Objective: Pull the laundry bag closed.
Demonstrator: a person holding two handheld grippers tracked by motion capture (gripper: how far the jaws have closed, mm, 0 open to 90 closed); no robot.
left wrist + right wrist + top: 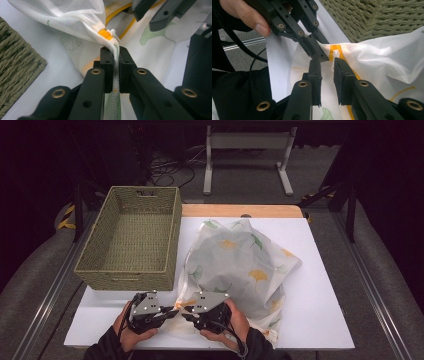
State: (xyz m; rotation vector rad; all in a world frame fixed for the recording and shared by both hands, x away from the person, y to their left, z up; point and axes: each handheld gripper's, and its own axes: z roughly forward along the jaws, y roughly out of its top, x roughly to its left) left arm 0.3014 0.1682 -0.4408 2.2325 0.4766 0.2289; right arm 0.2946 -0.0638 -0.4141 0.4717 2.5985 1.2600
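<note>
The mesh laundry bag point(240, 265) looked light, soft, limp; left claw point(114, 53) pinched its zipper-end edge; right claw point(327, 65) stood open at the white zipper pull point(336, 53), judged the best hold.

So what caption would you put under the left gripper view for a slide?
Left hand-held gripper shut on the edge of a white mesh laundry bag, just below its orange zipper, woven basket alongside.

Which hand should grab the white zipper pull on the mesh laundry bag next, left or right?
Probably the right. The right claw stands open with the small white zipper pull just beyond its tips. The left claw is shut on the white leaf-printed mesh laundry bag beside the zipper, anchoring it.
</note>
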